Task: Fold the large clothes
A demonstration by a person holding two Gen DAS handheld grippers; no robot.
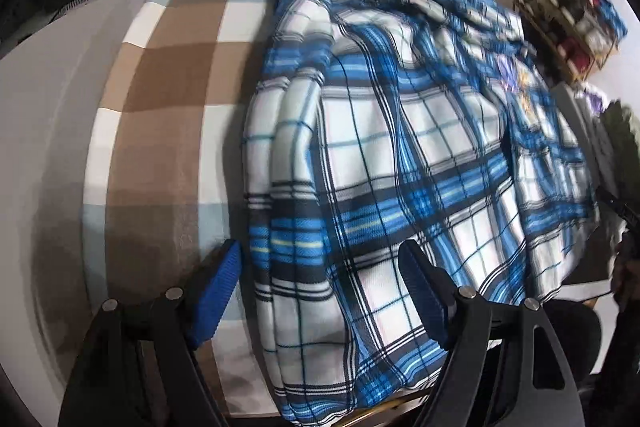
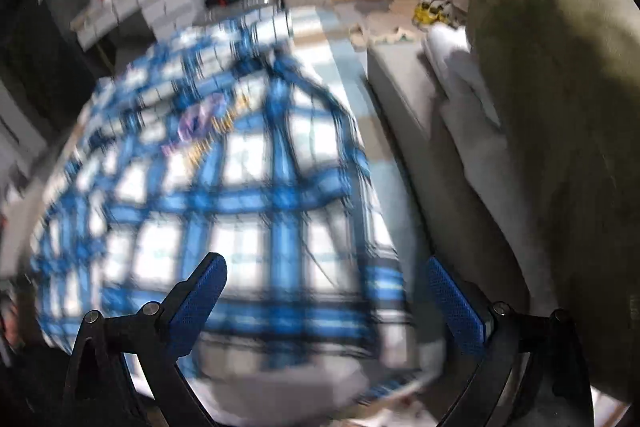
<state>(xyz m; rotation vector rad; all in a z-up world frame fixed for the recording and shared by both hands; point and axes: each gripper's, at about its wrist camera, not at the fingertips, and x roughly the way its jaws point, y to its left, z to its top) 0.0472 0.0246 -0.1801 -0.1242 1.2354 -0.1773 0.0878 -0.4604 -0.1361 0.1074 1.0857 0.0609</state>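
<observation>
One plaid shirt [image 1: 400, 155], crumpled, checked bedcover [image 1: 160, 107]

I'm seeing soft woven plaid cloth on the shirt [image 1: 400, 147], a matt checked sheet [image 1: 160, 99] upper left, ribbed blue pads [image 1: 218, 291] on black plastic.

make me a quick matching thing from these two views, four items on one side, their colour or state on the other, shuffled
Things:
1. plaid shirt
2. checked sheet
3. left gripper
4. cushion

Colour or state:
A. olive green, at the right of the right wrist view
B. jaws apart, nothing between the pads
C. blue, white and black, lying rumpled
D. brown, white and pale blue blocks, under the garment

Pairs: 1-C, 2-D, 3-B, 4-A
</observation>
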